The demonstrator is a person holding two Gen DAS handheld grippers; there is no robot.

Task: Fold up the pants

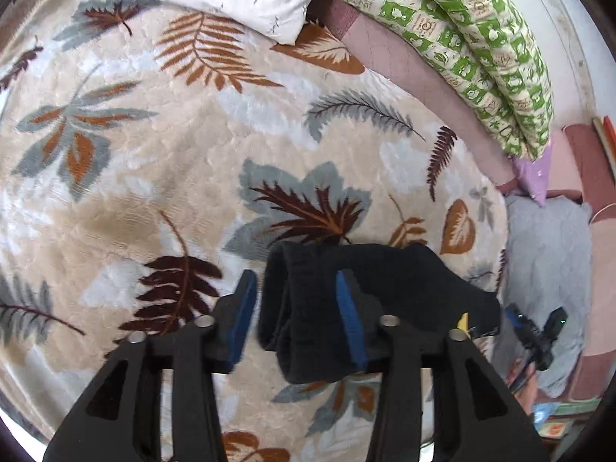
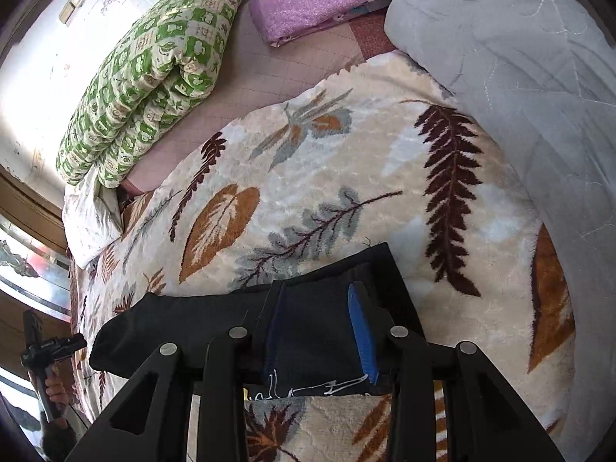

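Your left tongs (image 1: 294, 313) stood partly open over one end of the folded black pants (image 1: 385, 288), which lay as a compact bundle on the leaf-patterned blanket (image 1: 173, 134). The rolled edge sat between the blue pads (image 1: 350, 319), with a clear gap on the left pad's side. Your right tongs (image 2: 319, 331) straddled the other end, their blue pads apart and the cloth lying between them, not squeezed as far as you could see.
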